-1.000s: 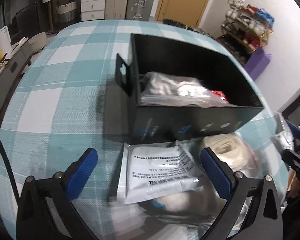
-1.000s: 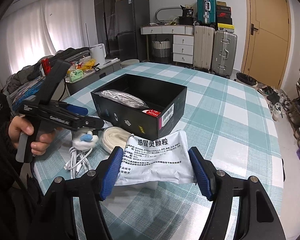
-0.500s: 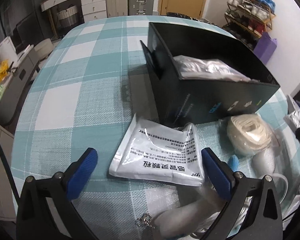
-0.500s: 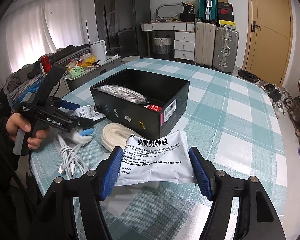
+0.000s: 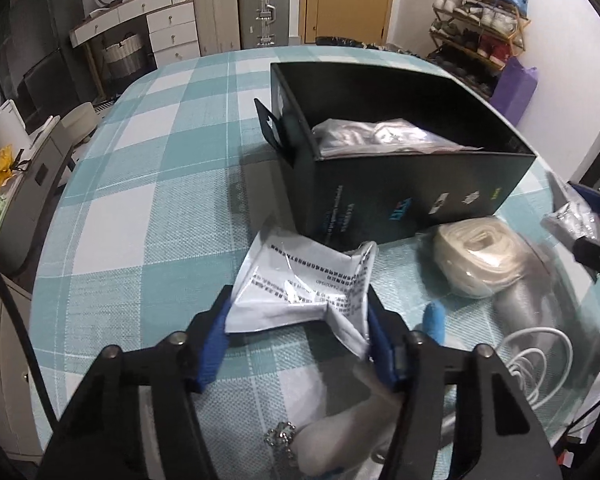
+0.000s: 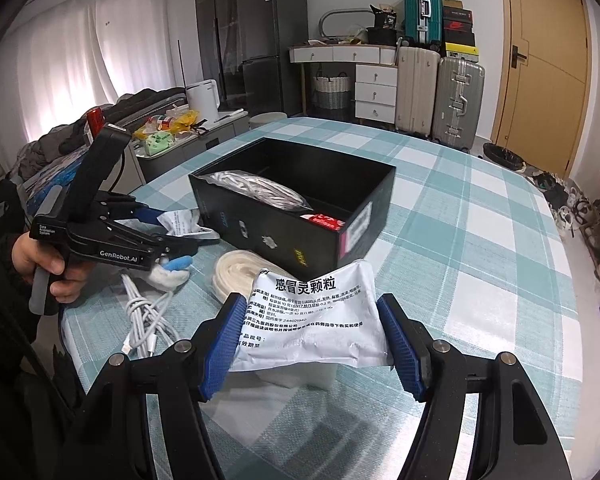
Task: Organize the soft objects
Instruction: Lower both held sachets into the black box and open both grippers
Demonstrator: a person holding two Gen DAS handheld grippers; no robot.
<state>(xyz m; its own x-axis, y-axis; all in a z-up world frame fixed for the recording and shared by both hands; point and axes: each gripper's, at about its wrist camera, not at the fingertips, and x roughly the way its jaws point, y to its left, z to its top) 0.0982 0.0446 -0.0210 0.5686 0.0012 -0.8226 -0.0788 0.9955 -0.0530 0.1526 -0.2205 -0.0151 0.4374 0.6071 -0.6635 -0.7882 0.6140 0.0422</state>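
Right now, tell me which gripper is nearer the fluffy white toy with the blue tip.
Left. The left gripper, clamping a packet, sits right beside the toy; the right gripper is farther off, beyond the rope coil.

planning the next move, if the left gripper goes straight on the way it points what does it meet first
Most likely the near wall of the black box: the left gripper, shut on a white packet, points at it, though depth is unclear.

Two white sachets [image 5: 304, 284] [image 6: 312, 320], one black box [image 6: 296, 208] — one cream roll [image 5: 478, 254], one cable [image 6: 144, 316].
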